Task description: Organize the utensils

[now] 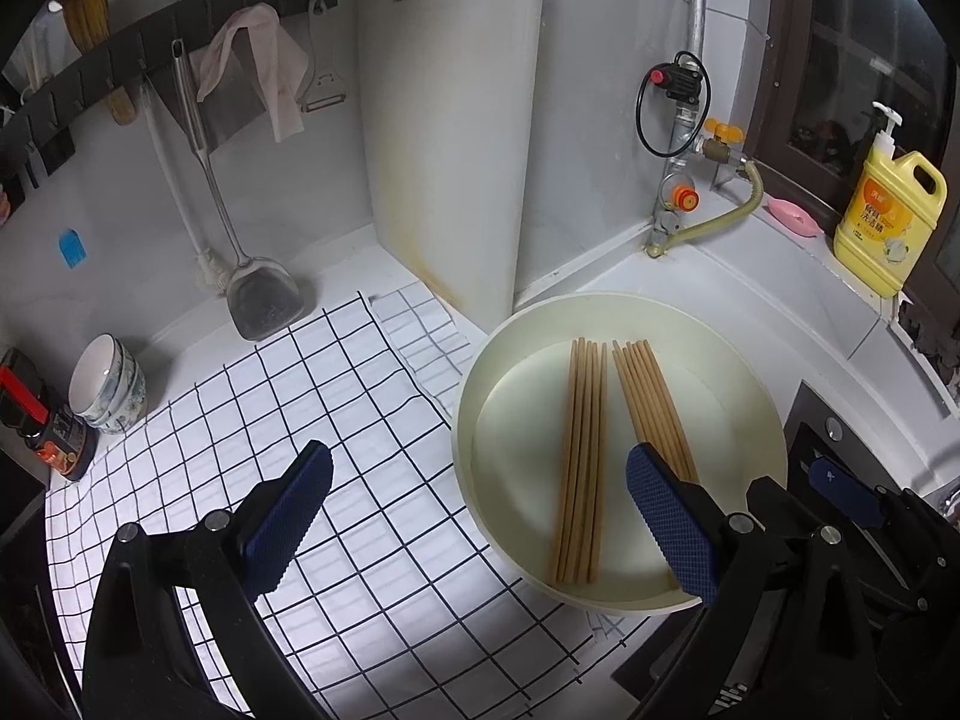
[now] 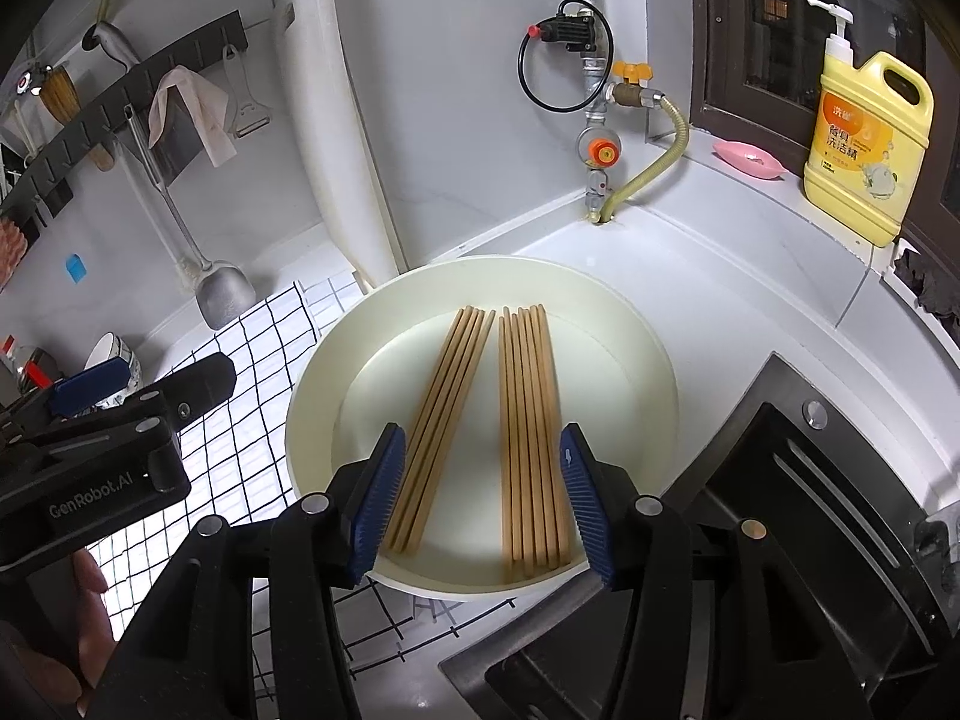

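Two bundles of chopsticks (image 2: 474, 420) lie in the cream basin (image 2: 648, 360); right gripper (image 2: 480, 498) straddles them, released; left gripper (image 1: 480, 516) released, empty.

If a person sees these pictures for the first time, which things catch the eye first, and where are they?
First, two bundles of wooden chopsticks lying side by side in a round cream basin on the counter, with the right gripper open just above their near ends. Next, the bright yellow dish soap bottle on the ledge by the window at the right. The black-and-white checked cloth spreads left of the basin, under the open left gripper.
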### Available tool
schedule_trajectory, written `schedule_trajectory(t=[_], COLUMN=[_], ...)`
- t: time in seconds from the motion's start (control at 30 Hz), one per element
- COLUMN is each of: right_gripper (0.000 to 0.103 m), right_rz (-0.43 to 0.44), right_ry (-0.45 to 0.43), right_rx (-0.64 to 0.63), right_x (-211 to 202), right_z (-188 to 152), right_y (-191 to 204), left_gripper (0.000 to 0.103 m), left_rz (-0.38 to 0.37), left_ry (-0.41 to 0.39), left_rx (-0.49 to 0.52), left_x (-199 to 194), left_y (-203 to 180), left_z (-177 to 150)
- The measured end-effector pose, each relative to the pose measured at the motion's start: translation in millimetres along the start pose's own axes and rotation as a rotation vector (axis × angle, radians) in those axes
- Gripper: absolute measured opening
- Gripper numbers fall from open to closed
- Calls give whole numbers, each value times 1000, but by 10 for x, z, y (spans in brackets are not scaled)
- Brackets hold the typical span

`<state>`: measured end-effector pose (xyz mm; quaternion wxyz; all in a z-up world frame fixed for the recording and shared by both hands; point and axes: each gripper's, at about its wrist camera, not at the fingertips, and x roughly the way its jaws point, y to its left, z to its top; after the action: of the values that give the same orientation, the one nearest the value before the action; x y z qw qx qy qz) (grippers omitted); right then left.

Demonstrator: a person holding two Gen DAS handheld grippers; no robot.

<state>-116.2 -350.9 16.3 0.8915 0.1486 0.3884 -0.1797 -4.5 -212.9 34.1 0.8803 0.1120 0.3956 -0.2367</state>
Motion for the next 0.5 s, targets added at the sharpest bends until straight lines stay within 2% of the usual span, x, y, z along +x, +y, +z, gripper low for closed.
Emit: schedule_trajectory(t=[0.17,0.5], right_gripper=[51,51], right_rz=[0,0], right_ry=[0,-3], right_rx=[-8,-16], right_x=[-20,-9], right_z=[1,-7], right_y=[11,33], left_gripper=[97,97], left_rz=[16,22], left_ry=[28,20], left_rx=[17,25], left_x=[37,8], left_y=[-23,-46], left_z=[4,-3])
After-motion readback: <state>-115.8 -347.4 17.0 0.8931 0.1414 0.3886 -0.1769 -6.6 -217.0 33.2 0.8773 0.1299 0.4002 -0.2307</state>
